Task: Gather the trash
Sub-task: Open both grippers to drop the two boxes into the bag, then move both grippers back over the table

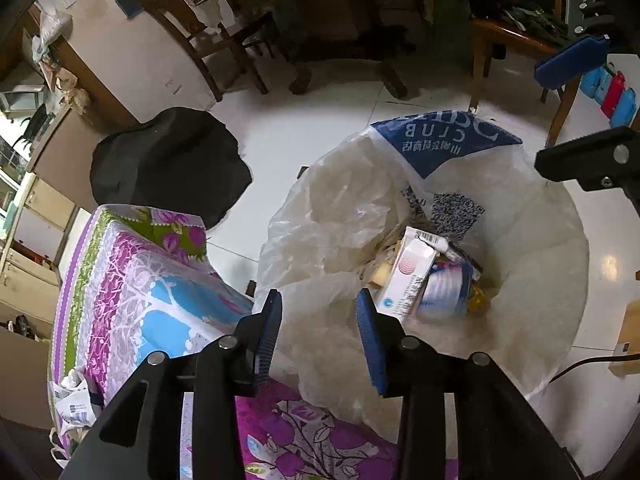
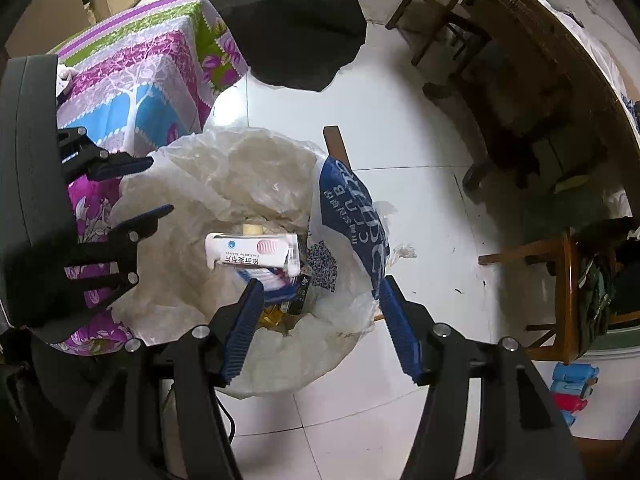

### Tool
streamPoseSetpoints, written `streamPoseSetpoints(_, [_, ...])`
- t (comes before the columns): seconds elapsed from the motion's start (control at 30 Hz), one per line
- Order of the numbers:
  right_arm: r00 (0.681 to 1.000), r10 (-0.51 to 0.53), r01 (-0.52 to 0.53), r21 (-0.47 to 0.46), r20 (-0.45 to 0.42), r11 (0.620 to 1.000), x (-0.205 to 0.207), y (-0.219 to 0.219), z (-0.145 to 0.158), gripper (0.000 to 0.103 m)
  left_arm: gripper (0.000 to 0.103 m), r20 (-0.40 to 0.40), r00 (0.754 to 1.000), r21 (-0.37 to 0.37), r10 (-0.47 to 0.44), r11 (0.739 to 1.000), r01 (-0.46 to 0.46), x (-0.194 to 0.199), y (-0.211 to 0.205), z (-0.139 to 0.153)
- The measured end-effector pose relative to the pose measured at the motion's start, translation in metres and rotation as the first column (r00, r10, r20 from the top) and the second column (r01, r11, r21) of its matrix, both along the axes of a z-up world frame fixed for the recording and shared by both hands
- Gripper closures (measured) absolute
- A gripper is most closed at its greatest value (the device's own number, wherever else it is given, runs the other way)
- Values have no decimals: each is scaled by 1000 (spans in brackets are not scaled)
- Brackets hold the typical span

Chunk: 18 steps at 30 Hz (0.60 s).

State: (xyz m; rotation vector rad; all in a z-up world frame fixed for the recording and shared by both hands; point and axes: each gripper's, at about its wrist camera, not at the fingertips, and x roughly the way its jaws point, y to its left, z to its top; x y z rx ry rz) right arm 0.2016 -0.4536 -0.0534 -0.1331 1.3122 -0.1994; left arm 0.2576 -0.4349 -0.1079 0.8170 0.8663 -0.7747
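Observation:
A trash bin lined with a white plastic bag (image 1: pixel 336 216) (image 2: pixel 224 176) stands on the floor beside the table. Inside lie a white medicine box (image 1: pixel 404 276) (image 2: pixel 252 250), a blue-white packet (image 1: pixel 446 290) and other scraps. My left gripper (image 1: pixel 318 336) is open and empty, hovering over the bin's near rim; it shows in the right wrist view (image 2: pixel 158 186) at the left. My right gripper (image 2: pixel 318 320) is open and empty above the bin; its fingers (image 1: pixel 572 62) show at the upper right of the left wrist view.
A table with a purple floral cloth (image 1: pixel 132 280) (image 2: pixel 132 76) stands next to the bin, with crumpled paper (image 1: pixel 74 400) at its edge. A black stool (image 1: pixel 168 160) (image 2: pixel 292 20), wooden chairs (image 1: pixel 516 52) and a dining table (image 2: pixel 560 80) stand around on white tile floor.

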Motion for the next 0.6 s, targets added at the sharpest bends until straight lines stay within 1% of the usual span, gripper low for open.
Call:
streamPoseSetpoints(0.3, [1000,3,-3,-2,6,1000,-3,4,0,45,63,21,1000,-12,15,1000,-14,-2,8,2])
streamPoseSetpoints(0.6, [1000,-4,4,-5,5,1000,-6,5,-1,45,63,39,999,-33,8,999,-7,-10,10,7])
